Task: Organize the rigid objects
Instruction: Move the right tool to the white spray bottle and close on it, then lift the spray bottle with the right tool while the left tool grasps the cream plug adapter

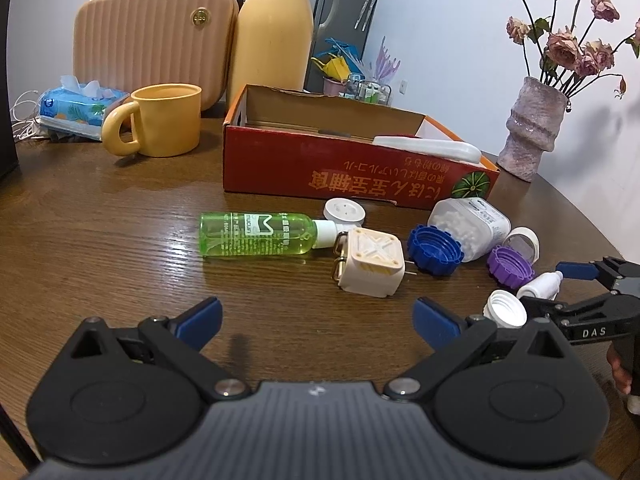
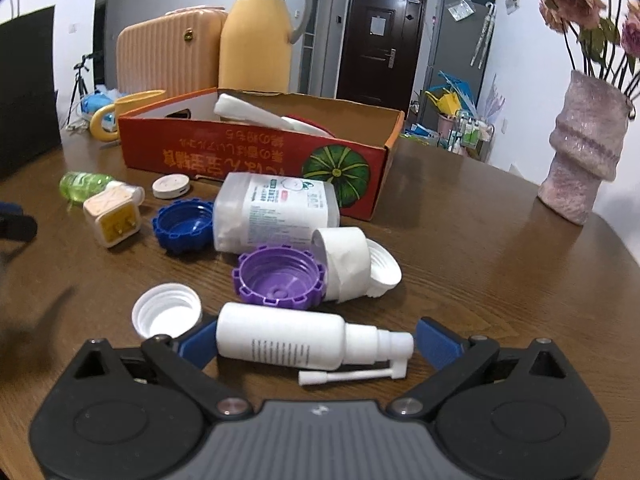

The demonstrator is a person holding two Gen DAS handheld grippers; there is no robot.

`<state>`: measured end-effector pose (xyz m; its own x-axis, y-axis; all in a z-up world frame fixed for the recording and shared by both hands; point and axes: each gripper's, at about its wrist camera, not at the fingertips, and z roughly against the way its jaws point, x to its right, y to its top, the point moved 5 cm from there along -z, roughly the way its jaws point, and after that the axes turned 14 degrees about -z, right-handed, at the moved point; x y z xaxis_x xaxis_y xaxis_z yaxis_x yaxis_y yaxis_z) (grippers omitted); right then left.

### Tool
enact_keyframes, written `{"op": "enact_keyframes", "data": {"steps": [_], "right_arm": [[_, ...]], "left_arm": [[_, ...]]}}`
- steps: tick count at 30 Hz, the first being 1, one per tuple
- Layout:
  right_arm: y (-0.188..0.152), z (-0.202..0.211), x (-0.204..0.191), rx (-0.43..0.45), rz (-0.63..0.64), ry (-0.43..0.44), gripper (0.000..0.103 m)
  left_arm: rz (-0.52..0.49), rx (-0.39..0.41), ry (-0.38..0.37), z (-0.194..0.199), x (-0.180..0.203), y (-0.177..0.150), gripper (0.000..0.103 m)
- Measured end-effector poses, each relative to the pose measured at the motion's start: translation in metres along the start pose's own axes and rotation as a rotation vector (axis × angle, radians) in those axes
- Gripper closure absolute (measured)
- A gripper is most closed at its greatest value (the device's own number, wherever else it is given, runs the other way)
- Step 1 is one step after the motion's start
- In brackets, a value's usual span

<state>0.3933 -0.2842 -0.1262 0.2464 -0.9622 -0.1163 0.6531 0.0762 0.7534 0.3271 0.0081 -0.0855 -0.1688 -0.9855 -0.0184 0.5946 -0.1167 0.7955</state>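
My right gripper [image 2: 318, 340] is open low over the table, and a white spray bottle [image 2: 288, 344] lies on its side between the blue pads [image 2: 436, 340]. Just beyond it lie a white cap [image 2: 168, 312], a purple cap [image 2: 280, 280] and a small white jar [image 2: 348, 264] tipped over. My left gripper [image 1: 318, 320] is open and holds nothing. Ahead of it are a cream plug adapter [image 1: 370, 266] and a green bottle [image 1: 256, 236] on its side. The open red cardboard box [image 1: 352, 160] stands behind them, with white items inside.
A blue cap [image 1: 434, 252], a clear jar of white beads [image 1: 470, 226] and a white disc [image 1: 344, 212] lie before the box. A yellow mug [image 1: 160, 120], thermos [image 1: 276, 28], pink case [image 1: 152, 36] and tissues [image 1: 76, 108] stand at the back left. A vase [image 2: 584, 152] stands right.
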Motion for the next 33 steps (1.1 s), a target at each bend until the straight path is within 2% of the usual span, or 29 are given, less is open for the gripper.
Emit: {"op": "enact_keyframes", "data": {"steps": [3,4,8,22,27,33], "right_arm": [[-0.001,-0.003,0.002,-0.006,-0.036,0.007,0.003],[-0.001,-0.003,0.003,-0.006,-0.05,0.009,0.006],[-0.002,0.0,0.003,0.01,-0.061,0.0,0.006],[0.006,0.039,-0.012,0.216,-0.124,-0.008,0.006],[0.01,0.051,-0.009,0.283,-0.177,-0.037,0.006],[0.013,0.055,0.005,0.336,-0.225,-0.111,0.006]], "left_arm": [[0.002,-0.006,-0.002,-0.002,0.0,0.0,0.0],[0.004,-0.008,-0.003,-0.002,-0.001,0.0,0.0],[0.01,-0.014,-0.004,-0.004,-0.002,-0.001,0.0],[0.003,-0.007,0.016,-0.007,-0.001,0.001,0.0],[-0.034,0.003,0.021,-0.006,0.007,0.008,0.0],[-0.133,0.014,0.024,-0.01,0.027,0.029,0.0]]}}
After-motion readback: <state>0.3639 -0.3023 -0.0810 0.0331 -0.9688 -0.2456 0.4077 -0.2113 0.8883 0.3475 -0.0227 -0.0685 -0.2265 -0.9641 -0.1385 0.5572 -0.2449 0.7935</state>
